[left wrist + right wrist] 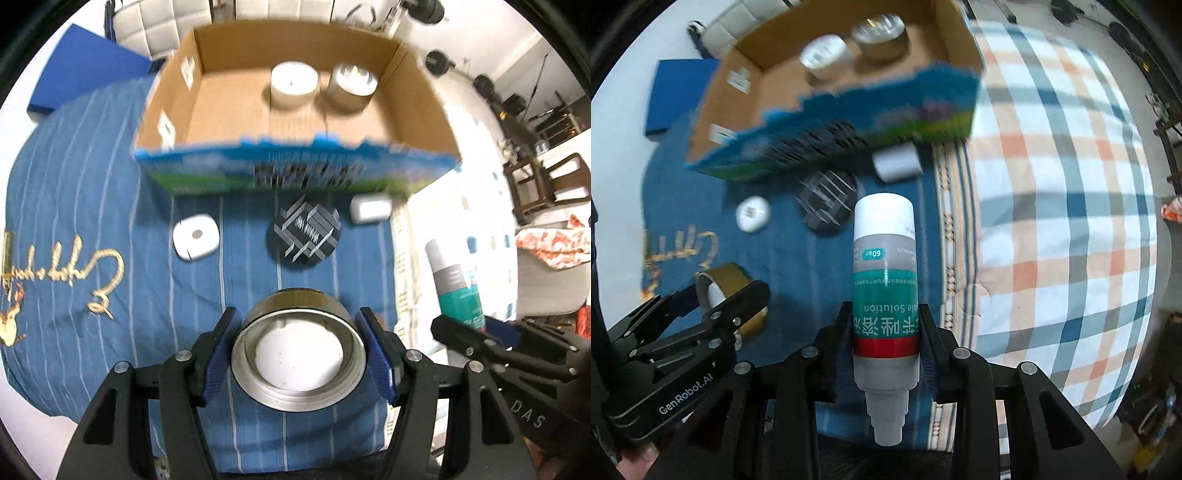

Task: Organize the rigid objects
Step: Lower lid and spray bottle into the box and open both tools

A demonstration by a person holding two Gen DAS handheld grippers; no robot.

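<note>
Box (417, 110): two tins inside.
Left claw (299, 354): grips tin (299, 365).
Right claw (886, 339): clamps bottle (884, 280).
Bed (110, 206): three items remain.

A round metal tin (299, 354) with a gold band and white inside sits open-side up, clamped between the left tool's (299, 360) blue pads. A bottle (885, 295) with a white cap and a grey, teal and red label is gripped in the right tool (886, 350). At twelve o'clock, a cardboard box (413, 110) holds two round tins (294, 83). At its foot lie a black patterned disc (303, 232), a white puck (195, 237) and a white case (370, 209).
</note>
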